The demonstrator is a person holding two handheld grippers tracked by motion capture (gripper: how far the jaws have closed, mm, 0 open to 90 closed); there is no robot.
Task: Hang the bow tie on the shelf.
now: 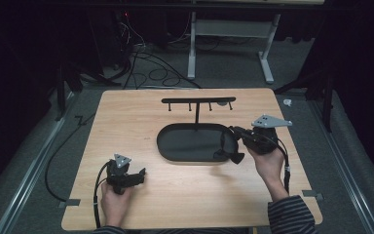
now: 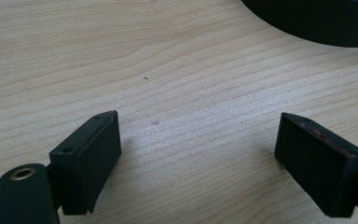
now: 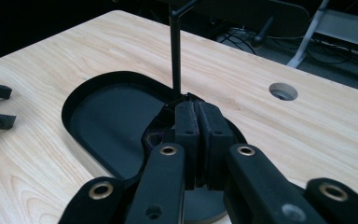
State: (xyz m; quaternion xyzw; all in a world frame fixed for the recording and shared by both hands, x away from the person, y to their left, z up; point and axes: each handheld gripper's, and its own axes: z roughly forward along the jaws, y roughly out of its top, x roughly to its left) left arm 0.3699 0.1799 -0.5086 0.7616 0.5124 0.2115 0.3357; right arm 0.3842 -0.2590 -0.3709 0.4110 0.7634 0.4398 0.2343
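Around the table it's a dark room with grey carpet, a tangle of black cables [image 1: 146,68] on the floor at the back and the white legs of another desk [image 1: 192,48] behind that. Then the table [image 1: 126,200] itself, light wood grain, with a small round hole [image 3: 283,91] in the top that you can see from the right gripper view. Next biggest thing is the black oval tray [image 1: 190,144] sitting roughly mid-table, with a thin post going up from its back edge to a crossbar with little hooks [image 1: 198,101]

Right gripper [image 1: 233,146] is over the right end of that tray, tips down just above the tray floor as far as I can tell. Its jaws are pressed flat together; something small and dark sits right at the tips, but it's too murky to say whether it's pinched or what it is

Left gripper [image 1: 139,174] is near the front left of the table, well apart from the tray, held in the left hand [image 1: 114,202]. Jaws wide apart, nothing between them but bare wood, and the tray's rim just peeks in at the top of its view
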